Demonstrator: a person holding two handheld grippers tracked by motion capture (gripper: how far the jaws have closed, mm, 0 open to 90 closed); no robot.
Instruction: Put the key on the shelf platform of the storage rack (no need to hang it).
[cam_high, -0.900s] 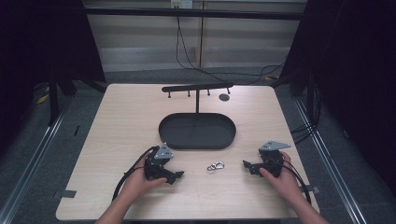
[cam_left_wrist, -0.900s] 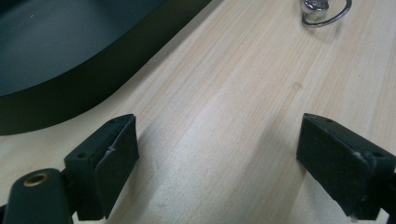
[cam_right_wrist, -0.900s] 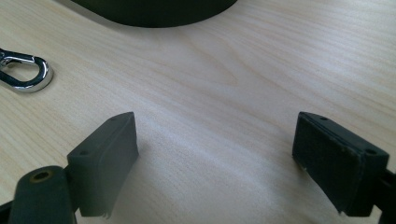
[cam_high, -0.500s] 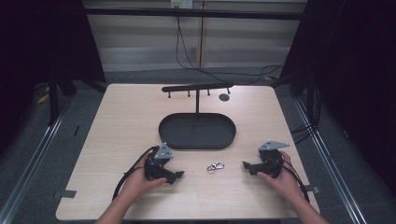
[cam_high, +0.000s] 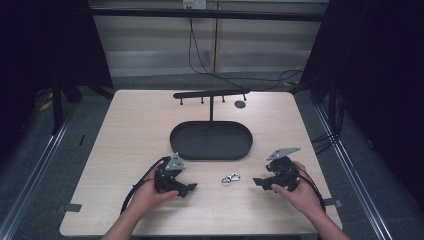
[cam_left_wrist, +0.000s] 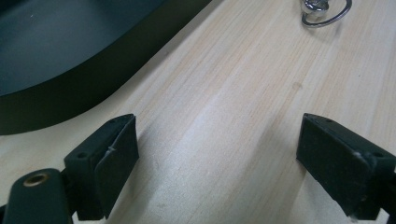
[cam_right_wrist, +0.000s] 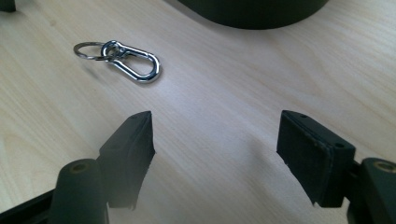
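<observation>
silver carabiner (cam_right_wrist: 133, 63), black tray (cam_high: 211, 140), pale wood table (cam_high: 125, 130)

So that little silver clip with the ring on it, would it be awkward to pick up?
Probably a bit. The clip looks like polished metal lying flat on the table, so pads may slip and find little to bite on. Its ring seems loosely linked, so it would likely dangle. It looks small and light, and a push would probably slide it.

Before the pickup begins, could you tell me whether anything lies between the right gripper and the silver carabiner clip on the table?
Nothing visible does. The carabiner clip lies alone on bare wood ahead of the open right gripper, and the black tray sits farther back, off that path.
</observation>
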